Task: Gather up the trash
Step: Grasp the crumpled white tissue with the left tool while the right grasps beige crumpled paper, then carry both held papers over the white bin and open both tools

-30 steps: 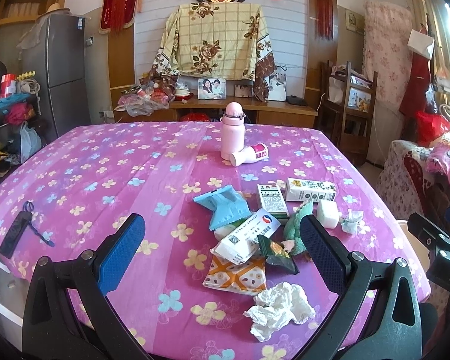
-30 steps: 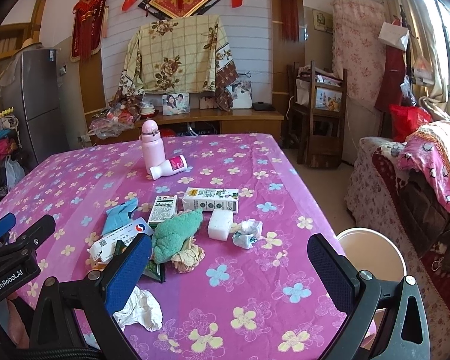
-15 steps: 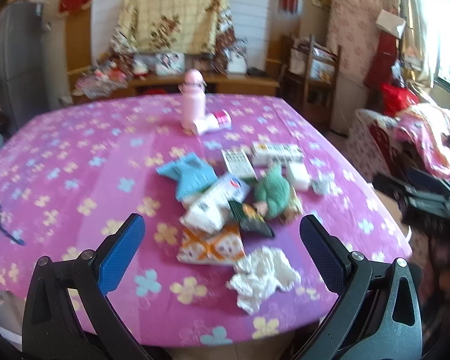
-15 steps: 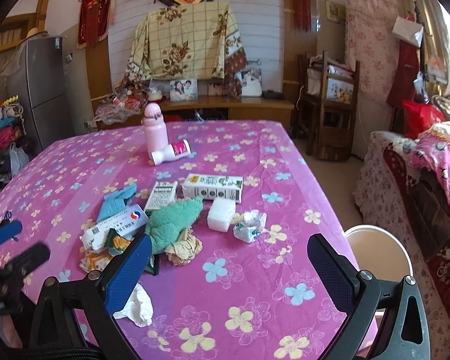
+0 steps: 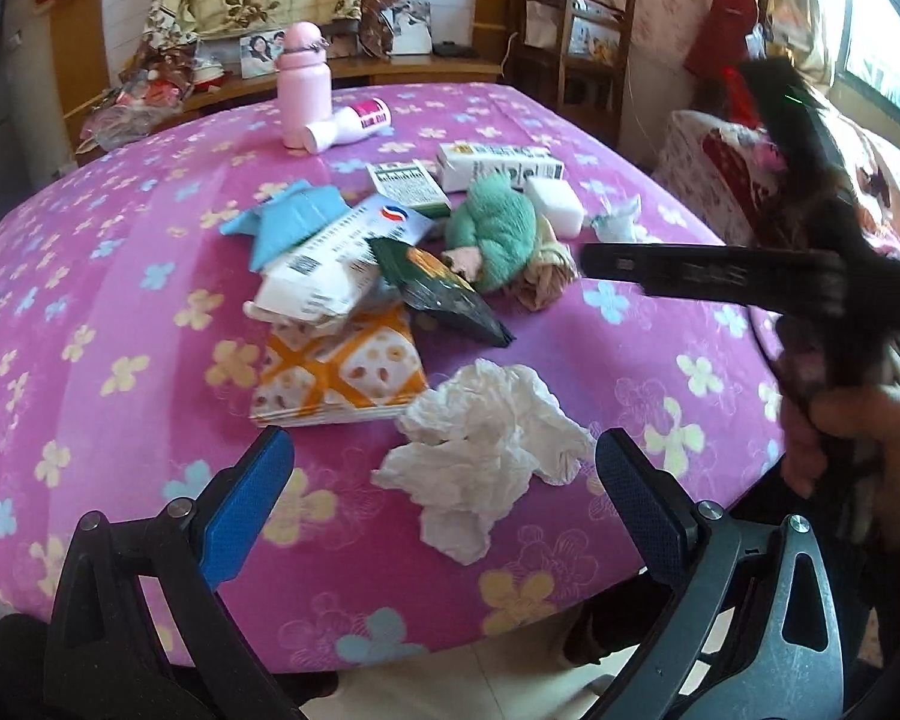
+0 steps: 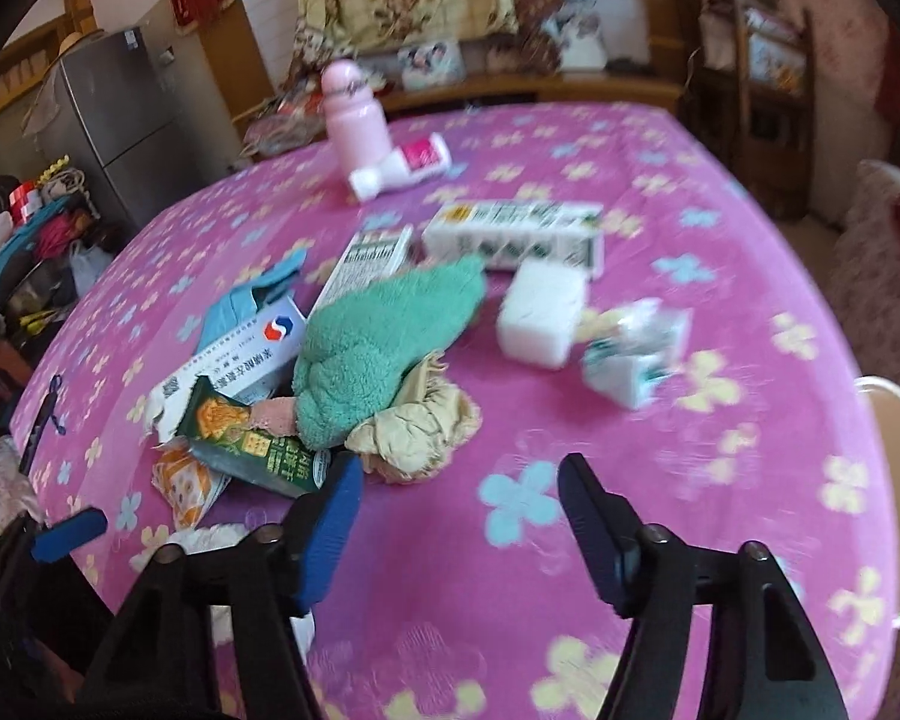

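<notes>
- The left gripper (image 5: 444,498) hangs over the near edge of the table (image 5: 120,276), its jaws wide apart and nothing between the pads.
- The white tissue (image 5: 486,450) lies crumpled on the cloth just in front of this gripper, between the lines of the two fingers but not touched by them.
- The right gripper (image 6: 459,516) points down at bare cloth, near the beige paper ball (image 6: 420,426). Its jaws have just been closing and now stand about half apart; they grasp nothing.
- In the left view the right gripper shows as a dark, blurred bar at the right, and a hand (image 5: 858,438) holds its handle.
- The trash lies in one loose heap in the middle of the table: an orange wrapper (image 5: 339,369), a dark green snack bag (image 5: 444,294) partly on top of it, a torn white box (image 5: 342,252), and a blue packet (image 5: 294,222) behind.
- A green towel (image 6: 378,348) rests against the paper ball and over the snack bag's end.
- A white block (image 6: 540,318) and a crushed small carton (image 6: 636,354) lie to the right of the towel, close to each other.
- Two printed boxes (image 6: 510,234) lie behind the heap.
- A pink bottle (image 5: 303,84) stands upright at the far side, and a small white bottle (image 5: 354,126) lies on its side just beside it.
</notes>
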Demonstrator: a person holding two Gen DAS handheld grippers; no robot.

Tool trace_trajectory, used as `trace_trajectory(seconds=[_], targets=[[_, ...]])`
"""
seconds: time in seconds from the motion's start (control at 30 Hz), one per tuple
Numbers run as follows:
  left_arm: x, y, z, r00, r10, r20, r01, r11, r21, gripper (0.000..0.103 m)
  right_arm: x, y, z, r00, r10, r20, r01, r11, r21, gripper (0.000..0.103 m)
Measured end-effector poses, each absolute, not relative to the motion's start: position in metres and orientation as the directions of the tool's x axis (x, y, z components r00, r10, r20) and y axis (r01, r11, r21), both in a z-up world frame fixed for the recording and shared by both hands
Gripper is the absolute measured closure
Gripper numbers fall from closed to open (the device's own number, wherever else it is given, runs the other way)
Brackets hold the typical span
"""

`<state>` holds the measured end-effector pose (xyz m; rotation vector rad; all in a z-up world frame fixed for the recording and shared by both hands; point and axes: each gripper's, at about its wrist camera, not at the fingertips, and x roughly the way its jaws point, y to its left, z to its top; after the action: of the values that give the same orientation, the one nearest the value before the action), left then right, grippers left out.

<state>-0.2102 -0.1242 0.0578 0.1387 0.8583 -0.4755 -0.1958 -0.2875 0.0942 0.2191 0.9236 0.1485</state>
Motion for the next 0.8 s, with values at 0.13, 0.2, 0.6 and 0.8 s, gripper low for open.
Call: trace_trajectory(seconds=[0.13, 0.2, 0.6, 0.8], targets=[[-0.201, -0.133, 0.044, 0.524, -0.336, -0.782, 0.462, 0.884, -0.07, 0.021, -0.173, -0.286, 0.078, 0.573, 0.3, -0.762, -0.062, 0.944, 0.325, 0.044], [-0.195, -0.135, 0.035, 0.499, -0.34, -0.797, 0.459, 0.884, -0.09, 0.031, -0.166, -0.286, 0.073, 0.569, 0.357, -0.741, -0.093, 0.923, 0.373, 0.052], [-0.2, -0.133, 0.055, 0.414, -0.442, -0.796, 0.496, 0.843, -0.21, 0.088, -0.207, -0.316, 0.101, 0.644, 0.368, -0.671, -0.099, 0.91, 0.403, 0.08], [-0.204, -0.147, 0.087, 0.398, -0.511, -0.762, 0.536, 0.804, -0.259, 0.088, -0.233, -0.343, 0.126, 0.689, 0.321, -0.65, -0.072, 0.922, 0.38, 0.08]])
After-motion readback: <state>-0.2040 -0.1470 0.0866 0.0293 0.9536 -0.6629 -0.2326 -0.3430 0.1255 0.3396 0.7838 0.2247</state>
